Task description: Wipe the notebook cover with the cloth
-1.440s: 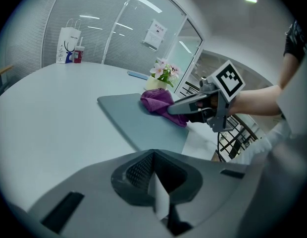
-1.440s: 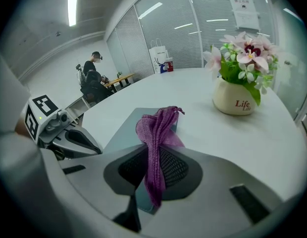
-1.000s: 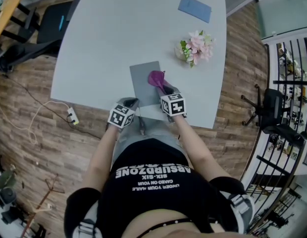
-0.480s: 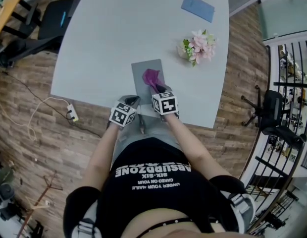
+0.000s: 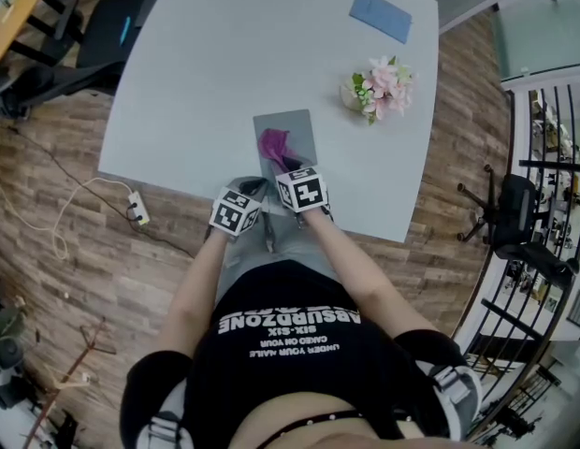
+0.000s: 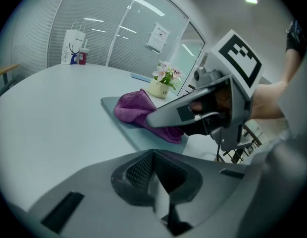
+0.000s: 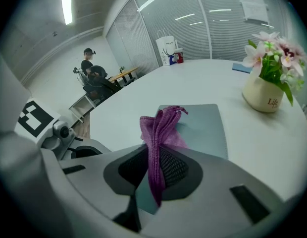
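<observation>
Purple cloth (image 5: 273, 144) is clamped in the right gripper (image 5: 284, 166) on the grey notebook (image 5: 297, 125) mid-frame, left gripper (image 5: 253, 188) is squeezed closed, empty.

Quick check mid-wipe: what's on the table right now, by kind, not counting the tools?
Grey notebook: 1
Purple cloth: 1
Blue booklet: 1
Flower pot: 1
Total: 4
</observation>
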